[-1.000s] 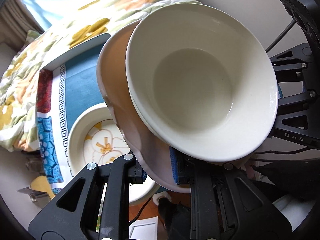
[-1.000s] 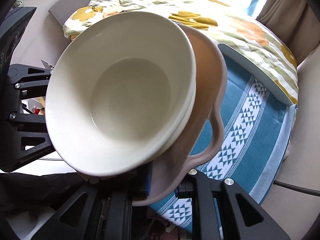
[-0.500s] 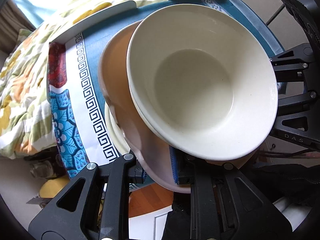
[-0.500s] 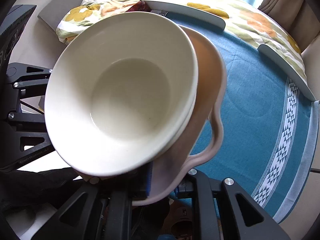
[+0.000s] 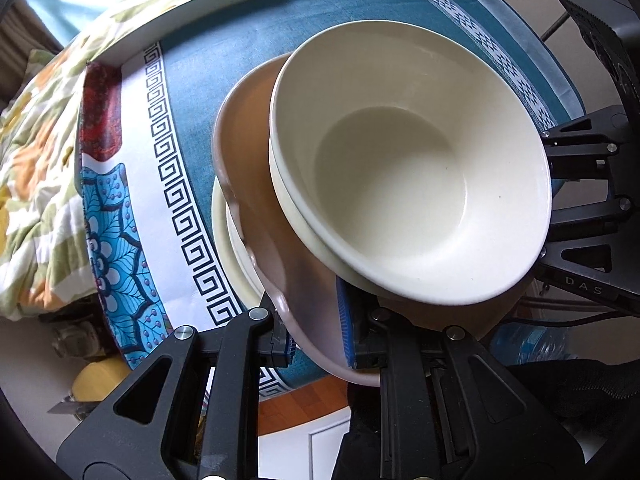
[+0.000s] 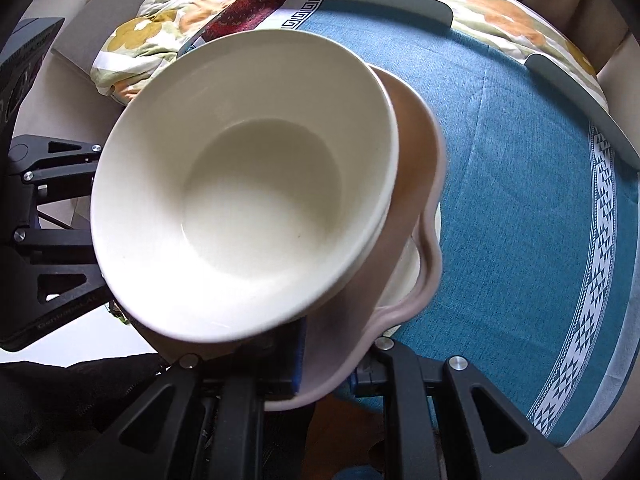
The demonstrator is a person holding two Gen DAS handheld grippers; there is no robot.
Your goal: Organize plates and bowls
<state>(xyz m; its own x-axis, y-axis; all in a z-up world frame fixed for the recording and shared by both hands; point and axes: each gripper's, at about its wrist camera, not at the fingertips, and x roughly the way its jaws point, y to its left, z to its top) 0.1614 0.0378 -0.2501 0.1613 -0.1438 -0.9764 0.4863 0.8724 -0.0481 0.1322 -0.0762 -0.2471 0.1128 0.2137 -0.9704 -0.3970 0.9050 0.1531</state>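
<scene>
A cream bowl (image 5: 412, 168) sits nested in a second cream bowl, and both rest on a pink wavy-edged plate (image 5: 248, 152). My left gripper (image 5: 316, 344) is shut on the plate's near rim. My right gripper (image 6: 328, 364) is shut on the opposite rim of the same pink plate (image 6: 416, 184), with the cream bowl (image 6: 248, 184) on top. The stack hangs just above a cream plate (image 5: 224, 240) that lies on the table; its edge also shows in the right wrist view (image 6: 404, 276). The stack hides most of it.
The table (image 6: 520, 184) wears a teal cloth with white patterned borders and a grey raised rim (image 5: 208, 0). A floral quilt (image 5: 36, 128) lies beyond the table. Wooden floor (image 5: 308, 396) shows below the table's near edge.
Both grippers have carried the stack over the table and down toward the cream plate. The patterned inside of that plate, seen a second ago, is now hidden.
</scene>
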